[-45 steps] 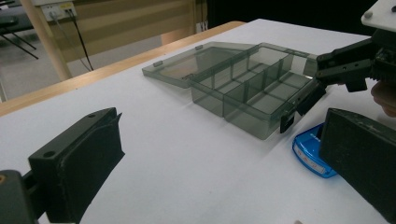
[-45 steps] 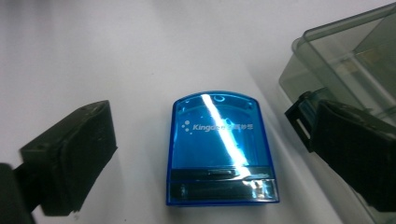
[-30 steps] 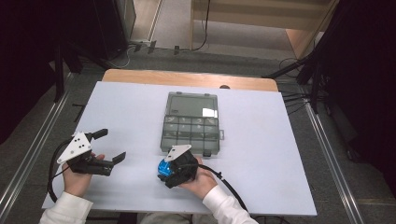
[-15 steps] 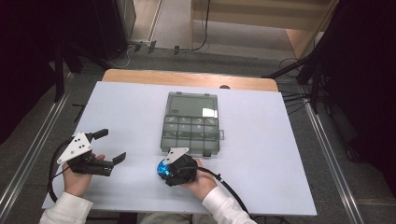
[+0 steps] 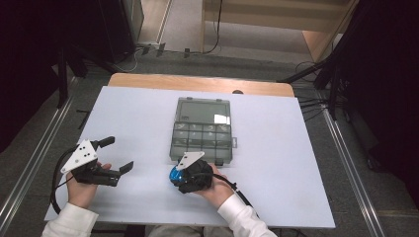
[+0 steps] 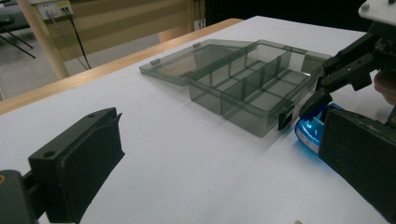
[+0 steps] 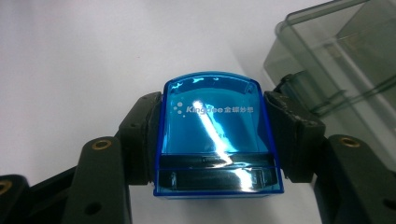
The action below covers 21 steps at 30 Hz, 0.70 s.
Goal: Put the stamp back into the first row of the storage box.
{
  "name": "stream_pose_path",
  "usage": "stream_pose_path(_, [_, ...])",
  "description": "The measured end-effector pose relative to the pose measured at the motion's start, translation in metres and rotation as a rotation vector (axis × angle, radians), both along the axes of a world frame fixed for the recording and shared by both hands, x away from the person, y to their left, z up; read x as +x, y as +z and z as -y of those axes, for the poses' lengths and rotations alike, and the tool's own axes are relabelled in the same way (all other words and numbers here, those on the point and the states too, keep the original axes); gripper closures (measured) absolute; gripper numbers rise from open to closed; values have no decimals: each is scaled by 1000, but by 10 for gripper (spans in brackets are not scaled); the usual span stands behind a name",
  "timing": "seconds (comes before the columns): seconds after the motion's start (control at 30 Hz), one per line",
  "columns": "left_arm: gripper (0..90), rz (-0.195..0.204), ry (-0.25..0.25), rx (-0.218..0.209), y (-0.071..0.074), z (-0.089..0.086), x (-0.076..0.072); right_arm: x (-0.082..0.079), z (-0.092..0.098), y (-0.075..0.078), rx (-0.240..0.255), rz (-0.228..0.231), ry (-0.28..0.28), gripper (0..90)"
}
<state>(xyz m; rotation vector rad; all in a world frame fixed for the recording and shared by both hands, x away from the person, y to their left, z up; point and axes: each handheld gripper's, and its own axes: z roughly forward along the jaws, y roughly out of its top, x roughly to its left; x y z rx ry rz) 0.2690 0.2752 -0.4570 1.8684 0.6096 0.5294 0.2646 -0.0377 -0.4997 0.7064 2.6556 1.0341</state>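
The right gripper (image 5: 179, 174) has its fingers (image 7: 142, 135) clamped on the two sides of a small blue translucent box (image 7: 217, 135), a case with white lettering on its lid. In the high view the blue box (image 5: 174, 174) sits low over the table (image 5: 296, 163), just at the near left corner of the open compartment box (image 5: 202, 136), close to its front latch. So the pick-up looks done: the pads have just been closing and now press on the case. What seems left is to carry it over the smoke-grey organiser and set it into one of the divided compartments, which appear bare. The lid already lies folded back on the far side, so nothing needs opening. The left gripper (image 5: 118, 155) waits well to the left, its fingers (image 6: 88, 154) spread apart and holding nothing
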Motion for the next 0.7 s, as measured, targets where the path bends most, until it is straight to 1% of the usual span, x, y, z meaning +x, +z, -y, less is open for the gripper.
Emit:
stream_pose_path(0.17, [0, 0, 2, 0, 0, 0, 0, 4, 8, 9, 21, -2, -12, 426])
stream_pose_path(0.27, [0, -2, -1, 0, 0, 0, 0, 7, 10, 15, 27, -3, 3, 427])
stream_pose_path(0.37, [0, -4, -4, 0, -1, 0, 1, 10, 12, 22, 27, 10, 12, 427])
stream_pose_path(0.47, [0, -5, -3, 1, 0, 0, 1, 13, 13, 30, 33, 15, 6, 427])
stream_pose_path(0.53, [0, -5, -3, 0, 0, 0, 1, 15, 14, 35, 38, 29, 13, 427])
stream_pose_path(0.7, [0, -9, -6, 6, -1, 0, 1, 23, 17, 45, 48, 23, 16, 426])
